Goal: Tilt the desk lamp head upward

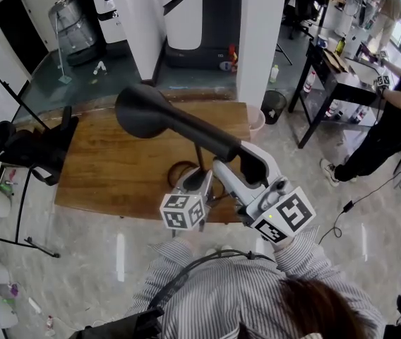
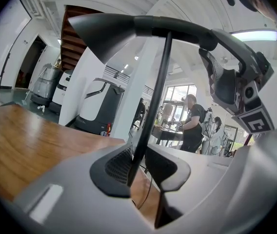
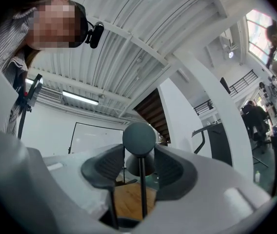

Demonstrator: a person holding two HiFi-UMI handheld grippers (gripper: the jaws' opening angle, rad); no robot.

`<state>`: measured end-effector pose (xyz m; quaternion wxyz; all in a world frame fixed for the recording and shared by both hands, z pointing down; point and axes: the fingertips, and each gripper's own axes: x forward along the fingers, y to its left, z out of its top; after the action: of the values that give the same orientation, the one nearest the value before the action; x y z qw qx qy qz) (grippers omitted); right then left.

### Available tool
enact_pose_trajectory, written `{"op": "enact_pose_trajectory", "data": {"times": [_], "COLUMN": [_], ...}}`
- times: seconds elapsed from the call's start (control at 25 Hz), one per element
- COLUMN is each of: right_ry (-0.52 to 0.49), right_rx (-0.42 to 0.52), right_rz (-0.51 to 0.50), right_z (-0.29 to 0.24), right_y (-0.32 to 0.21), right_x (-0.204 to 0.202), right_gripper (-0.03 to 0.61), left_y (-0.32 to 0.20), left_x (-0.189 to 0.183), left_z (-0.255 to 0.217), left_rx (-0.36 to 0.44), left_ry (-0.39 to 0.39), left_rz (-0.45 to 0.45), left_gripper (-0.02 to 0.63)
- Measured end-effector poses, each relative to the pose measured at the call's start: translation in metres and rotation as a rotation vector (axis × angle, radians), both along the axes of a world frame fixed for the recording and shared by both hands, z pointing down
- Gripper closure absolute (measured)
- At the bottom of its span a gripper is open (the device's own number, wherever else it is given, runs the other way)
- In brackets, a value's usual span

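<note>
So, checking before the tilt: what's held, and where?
The lamp: left hand-held gripper on the thin stem, right hand-held gripper on the head's rear end.

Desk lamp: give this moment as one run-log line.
dark grey desk lamp on brown wooden table | left gripper shut on thin black lamp stem | right gripper shut on rear end of lamp head

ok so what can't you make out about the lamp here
Lamp base: head view, under the left gripper; the dark arc beside it could be base or cord.
Joint between lamp stem and lamp arm: head view, hidden beneath the arm.
Lamp head: right gripper view, mostly behind the arm's round end cap.
</note>
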<state>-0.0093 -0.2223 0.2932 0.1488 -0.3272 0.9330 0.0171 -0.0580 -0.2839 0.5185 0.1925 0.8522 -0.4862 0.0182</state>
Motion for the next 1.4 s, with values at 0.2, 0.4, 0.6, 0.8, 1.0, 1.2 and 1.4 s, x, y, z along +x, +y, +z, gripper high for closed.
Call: {"op": "enact_pose_trajectory", "data": {"times": [0.2,0.4,0.6,0.8,1.0,1.2,1.4], "right_ry": [0.056,0.084,0.115,0.232,0.308,0.337,0.367], "right_rx": [0.081,0.123,0.181,0.26,0.251,0.201,0.135], "right_rz": [0.022,0.02,0.034,0.023,-0.024,-0.048,-0.145], "right_z": [-0.02,-0.044,-0.067,-0.1,-0.11,-0.106,-0.103], "right_y": [0.007,0.006,-0.003,-0.008,-0.014,-0.017,-0.016], "right_x": [-0.002,0.0,-0.005,-0.024,-0.041,-0.043,-0.048], "right_gripper": [0.371,0.341,0.341,0.341,0.353,0.393,0.389], "left_y": [-0.001,-0.001,-0.001,-0.002,-0.002,0.0,0.0], "left_x": [-0.001,0.003,0.0,-0.003,-0.001,-0.002,-0.002], "left_z": [-0.001,-0.002,-0.002,-0.002,-0.002,0.0,-0.003], "left_rx": [0.001,0.0,-0.003,-0.002,-0.001,-0.001,0.0], "left_ry": [-0.002,0.002,0.008,0.013,0.011,0.013,0.016], "left_rz": [0.004,0.002,0.006,0.01,0.015,0.021,0.024], "left_gripper": [0.529,0.528,0.529,0.528,0.528,0.528,0.528]}}
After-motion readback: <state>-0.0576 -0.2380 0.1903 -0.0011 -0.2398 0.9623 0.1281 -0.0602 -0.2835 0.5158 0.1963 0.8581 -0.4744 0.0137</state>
